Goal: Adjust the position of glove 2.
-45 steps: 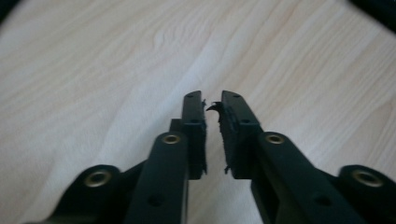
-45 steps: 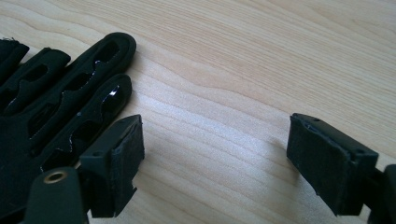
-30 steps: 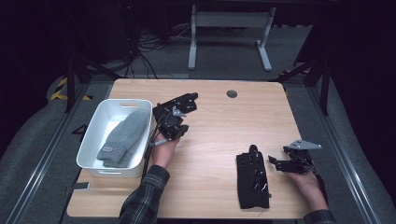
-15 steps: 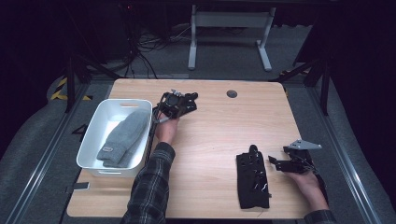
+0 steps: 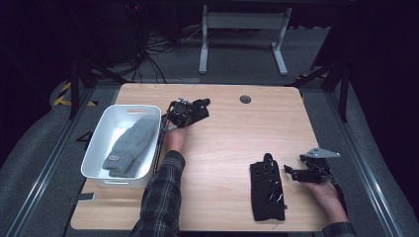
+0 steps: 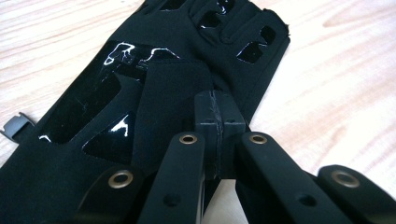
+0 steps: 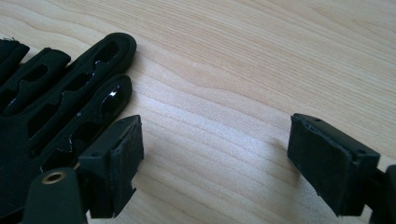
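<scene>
Caption: Sorting gloves into the bin; one item binned, two black gloves left out.

Detail: High view: the white bin (image 5: pixel 99 148) just left of the left tongs (image 5: pixel 190 109) already contains a grey knit item (image 5: pixel 129 145); judging from this, one black glove (image 5: pixel 197 107) at the left tongs and a second black glove (image 5: pixel 267 190) lying flat on the counter (image 5: pixel 232 138) just left of the right tongs (image 5: pixel 295 173) remain to be placed. Left gripper view: the left tongs (image 6: pixel 218 122) are closed, jaws pressed together on a fold of the black glove (image 6: pixel 116 112), which extends ahead and left of them. Right gripper view: the right tongs (image 7: pixel 215 149) stand wide apart and hold nothing; the second black glove (image 7: pixel 56 107) lies beside the left jaw, with bare counter (image 7: pixel 261 60) between the jaws.
</scene>
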### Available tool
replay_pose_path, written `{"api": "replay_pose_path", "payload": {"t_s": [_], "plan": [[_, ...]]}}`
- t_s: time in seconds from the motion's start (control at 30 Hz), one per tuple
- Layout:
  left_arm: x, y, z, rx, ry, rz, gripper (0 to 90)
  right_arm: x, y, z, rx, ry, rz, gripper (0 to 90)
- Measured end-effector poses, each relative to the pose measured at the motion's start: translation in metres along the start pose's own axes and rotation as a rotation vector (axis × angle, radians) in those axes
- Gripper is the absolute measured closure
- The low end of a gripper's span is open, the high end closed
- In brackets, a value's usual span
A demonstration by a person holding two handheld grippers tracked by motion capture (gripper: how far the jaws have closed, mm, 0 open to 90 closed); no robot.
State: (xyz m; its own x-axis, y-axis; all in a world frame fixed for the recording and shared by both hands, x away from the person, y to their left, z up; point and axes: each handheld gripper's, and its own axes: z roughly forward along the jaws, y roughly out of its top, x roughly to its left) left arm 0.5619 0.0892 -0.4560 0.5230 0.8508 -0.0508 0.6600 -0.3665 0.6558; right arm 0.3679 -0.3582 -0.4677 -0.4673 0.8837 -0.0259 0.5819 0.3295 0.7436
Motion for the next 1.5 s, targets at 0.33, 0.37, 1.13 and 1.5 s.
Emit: {"api": "replay_pose_path", "payload": {"t_s": [0.33, 0.37, 1.13, 1.5], "plan": [[-0.029, -0.012, -0.009, 0.017, -0.113, 0.070, 90.0, 0.000, 0.000, 0.000, 0.000, 0.000, 0.000, 18.9], [-0.032, -0.013, -0.010, 0.020, -0.117, 0.075, 90.0, 0.000, 0.000, 0.000, 0.000, 0.000, 0.000, 18.9], [-0.123, -0.072, -0.047, 0.002, -0.335, 0.187, 90.0, 0.001, 0.000, 0.000, -0.001, -0.004, 0.002, 18.9], [-0.114, -0.044, -0.064, -0.019, -0.285, 0.250, 90.0, 0.001, 0.000, 0.000, 0.000, -0.004, 0.001, 18.8]]}}
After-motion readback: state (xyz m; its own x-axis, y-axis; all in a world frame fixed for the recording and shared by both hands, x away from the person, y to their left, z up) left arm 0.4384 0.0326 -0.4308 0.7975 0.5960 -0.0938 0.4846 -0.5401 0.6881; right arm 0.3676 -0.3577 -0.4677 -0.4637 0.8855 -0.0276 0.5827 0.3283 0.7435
